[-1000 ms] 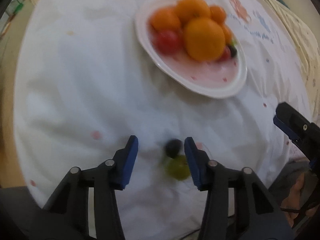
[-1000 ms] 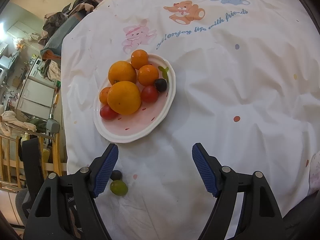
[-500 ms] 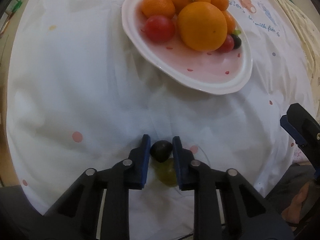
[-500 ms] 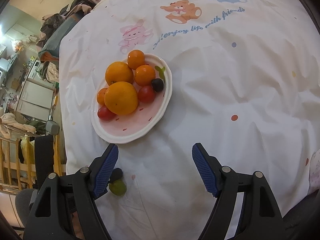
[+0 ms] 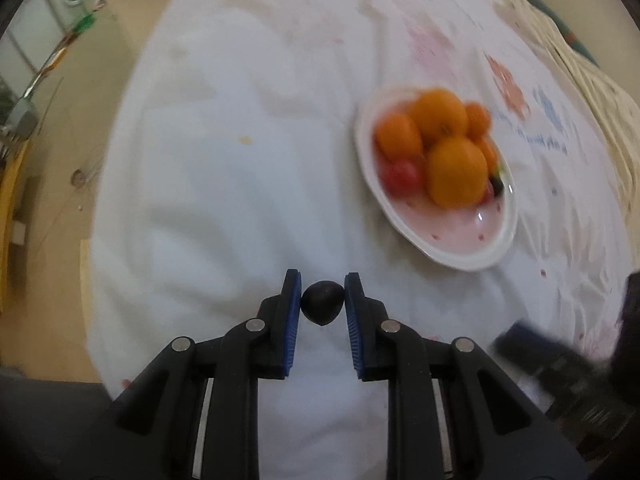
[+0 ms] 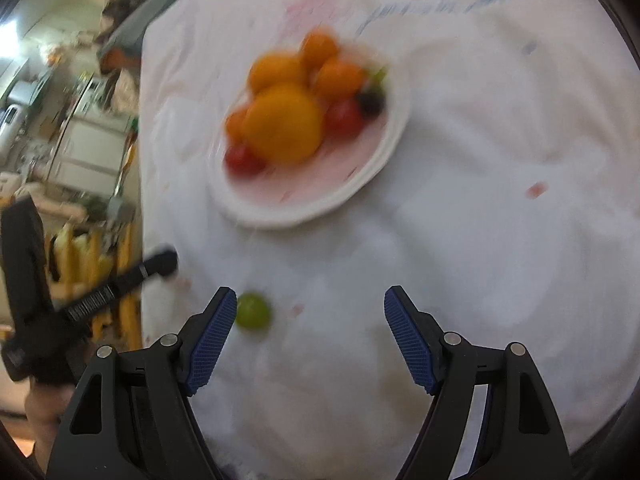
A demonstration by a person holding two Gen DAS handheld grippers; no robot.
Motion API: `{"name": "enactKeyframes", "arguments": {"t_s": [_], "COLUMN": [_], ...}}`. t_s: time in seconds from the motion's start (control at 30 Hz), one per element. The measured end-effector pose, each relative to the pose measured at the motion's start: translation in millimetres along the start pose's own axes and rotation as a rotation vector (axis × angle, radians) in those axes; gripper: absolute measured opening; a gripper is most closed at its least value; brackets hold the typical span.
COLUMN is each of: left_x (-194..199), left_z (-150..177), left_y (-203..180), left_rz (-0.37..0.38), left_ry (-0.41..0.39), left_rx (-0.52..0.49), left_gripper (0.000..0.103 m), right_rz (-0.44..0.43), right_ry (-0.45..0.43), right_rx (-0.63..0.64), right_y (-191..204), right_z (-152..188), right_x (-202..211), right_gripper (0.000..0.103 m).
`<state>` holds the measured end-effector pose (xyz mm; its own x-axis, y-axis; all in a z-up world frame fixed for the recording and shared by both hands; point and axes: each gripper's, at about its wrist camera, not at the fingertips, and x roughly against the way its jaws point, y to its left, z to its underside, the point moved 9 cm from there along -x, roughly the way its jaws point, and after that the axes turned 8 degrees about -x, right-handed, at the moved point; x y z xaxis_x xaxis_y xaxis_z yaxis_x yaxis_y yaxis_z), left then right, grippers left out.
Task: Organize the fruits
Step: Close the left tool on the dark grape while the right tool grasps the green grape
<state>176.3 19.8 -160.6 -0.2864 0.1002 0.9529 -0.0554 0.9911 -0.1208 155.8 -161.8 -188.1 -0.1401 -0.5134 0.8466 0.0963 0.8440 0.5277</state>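
left claw (image 5: 322,307) pinching dark grape (image 5: 322,307) (small, matte, roundish, near-black).

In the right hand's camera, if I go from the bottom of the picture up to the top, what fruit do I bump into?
Green grape on the cloth → small red tomato at the plate's near edge → big orange → small orange at the far side.
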Motion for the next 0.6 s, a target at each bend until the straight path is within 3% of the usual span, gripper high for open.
{"name": "enactKeyframes", "arguments": {"t_s": [0.1, 0.27, 0.37, 0.6], "left_x": [6, 9, 11, 10], "left_z": [1, 7, 7, 5], "left_y": [8, 14, 14, 10], "left_rz": [0.0, 0.011, 0.014, 0.02], "left_ry": [-0.005, -0.003, -0.004, 0.004], "left_rx": [0.016, 0.044, 0.046, 0.048], "left_gripper": [0.018, 0.018, 0.018, 0.018], "right_rz": [0.012, 0.107, 0.137, 0.213], "right_ry": [0.041, 0.015, 0.02, -0.027], "right_rx": [0.075, 0.211, 0.248, 0.304], "right_y": [19, 41, 47, 53], "right_z": [17, 28, 34, 33], "right_x": [-21, -39, -50, -62], "right_gripper": [0.075, 0.068, 0.062, 0.061]}}
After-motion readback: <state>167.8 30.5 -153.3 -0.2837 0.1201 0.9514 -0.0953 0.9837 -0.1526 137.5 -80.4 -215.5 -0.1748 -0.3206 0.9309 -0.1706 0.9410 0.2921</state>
